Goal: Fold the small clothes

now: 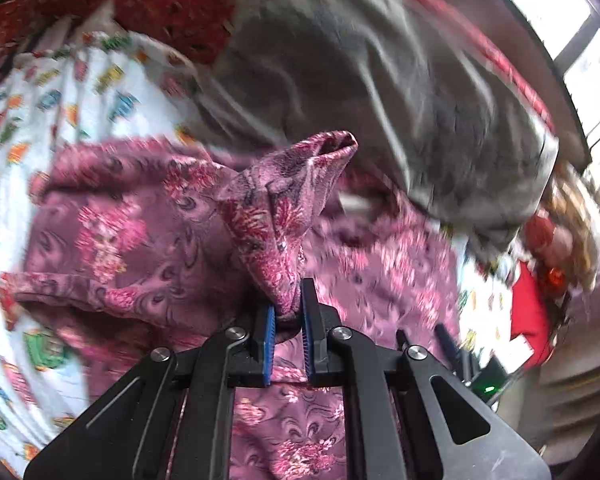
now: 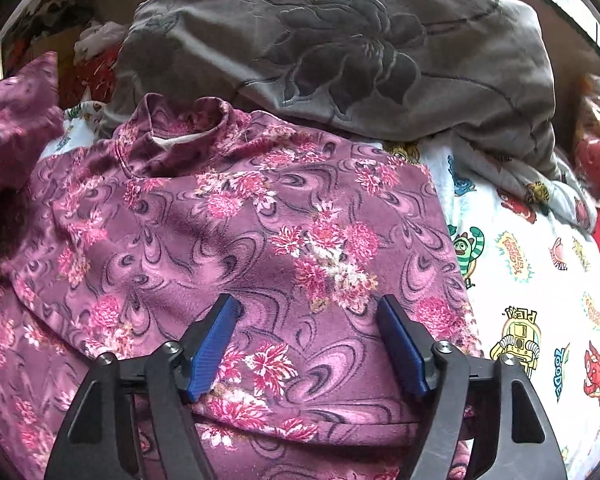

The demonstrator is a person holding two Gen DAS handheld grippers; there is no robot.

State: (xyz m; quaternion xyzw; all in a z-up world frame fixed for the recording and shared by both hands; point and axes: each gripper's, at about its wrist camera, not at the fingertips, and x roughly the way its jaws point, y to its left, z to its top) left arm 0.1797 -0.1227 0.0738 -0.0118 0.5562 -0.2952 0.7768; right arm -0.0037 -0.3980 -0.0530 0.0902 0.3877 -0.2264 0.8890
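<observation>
A small purple top with pink flowers (image 2: 236,232) lies spread on a white cartoon-print sheet (image 2: 532,280), collar at the far side. My left gripper (image 1: 288,312) is shut on a sleeve of the floral top (image 1: 284,208) and holds it lifted above the rest of the garment; that view is blurred. The lifted sleeve also shows at the left edge of the right wrist view (image 2: 16,120). My right gripper (image 2: 308,320) is open and empty, hovering just above the top's lower part, its blue pads (image 2: 214,344) wide apart.
A grey embroidered blanket (image 2: 360,52) is bunched behind the top. Red patterned fabric (image 1: 160,4) lies at the back. A doll in red (image 1: 540,280) lies at the right. A bright window (image 1: 560,20) is at the far right.
</observation>
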